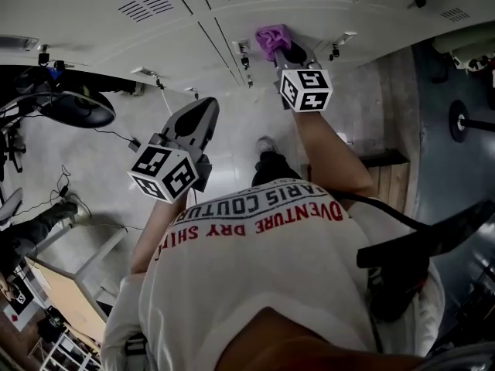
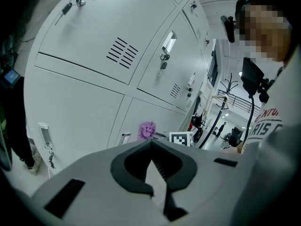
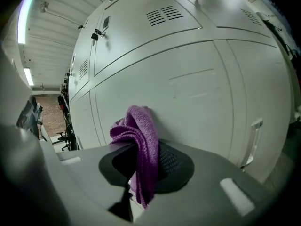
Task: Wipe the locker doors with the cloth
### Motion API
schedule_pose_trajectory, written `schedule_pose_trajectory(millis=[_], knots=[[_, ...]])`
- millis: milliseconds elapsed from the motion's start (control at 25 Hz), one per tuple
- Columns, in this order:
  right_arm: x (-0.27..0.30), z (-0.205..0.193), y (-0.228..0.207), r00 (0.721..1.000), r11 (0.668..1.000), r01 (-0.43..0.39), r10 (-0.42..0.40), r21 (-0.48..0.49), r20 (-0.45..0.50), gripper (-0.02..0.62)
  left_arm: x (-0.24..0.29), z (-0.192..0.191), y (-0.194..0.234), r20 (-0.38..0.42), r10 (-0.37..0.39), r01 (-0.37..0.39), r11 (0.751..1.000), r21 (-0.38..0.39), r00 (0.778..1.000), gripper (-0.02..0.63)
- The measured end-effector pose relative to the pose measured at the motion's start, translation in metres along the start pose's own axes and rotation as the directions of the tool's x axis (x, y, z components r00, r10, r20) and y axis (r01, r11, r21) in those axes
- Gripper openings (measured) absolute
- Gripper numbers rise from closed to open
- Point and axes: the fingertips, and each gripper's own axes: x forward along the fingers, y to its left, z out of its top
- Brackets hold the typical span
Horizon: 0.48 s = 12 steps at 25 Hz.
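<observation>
**Spotter:** Where's the cloth?

**Me:** The purple cloth point(image 3: 138, 142) is bunched in my right gripper point(image 1: 286, 52). The jaws are clamped on its folds and a wad sticks out past the tips. In the head view it sits at twelve o'clock. It looks pressed to a pale locker door point(image 3: 202, 88), though I can't swear to contact.

**Spotter:** And the other hand?

**Me:** My left gripper point(image 1: 203, 116) hangs at seven o'clock from the cloth, clear of the lockers, jaws together on nothing.

**Spotter:** How would you wipe this door well?

**Me:** I'd lean in until the wad flattens, so only cloth meets the paint and not the jaw tips. Then I'd make long overlapping strokes across the panel. I'd ease off before the handle point(image 3: 254, 138) at four o'clock, so the folds don't snag and pull free. The vent slots point(image 3: 162, 14) at twelve o'clock probably want a lighter pass.
</observation>
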Motion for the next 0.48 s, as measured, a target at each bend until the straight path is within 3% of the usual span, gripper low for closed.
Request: schedule_pose_trajectory(millis=[240,480], knots=[[-0.027,0.007,-0.059,0.995,0.996,0.094,-0.094,0.004,0.022,0.058,0.021,0.001,-0.015,-0.02,-0.053,0.053,0.998,0.022,0.998,0.0],[-0.053,0.012,-0.12,0.973,0.973,0.224,-0.226,0.055,0.041,0.058,0.029,-0.005,-0.019,-0.042,-0.073,0.074,0.997,0.025,0.996,0.0]])
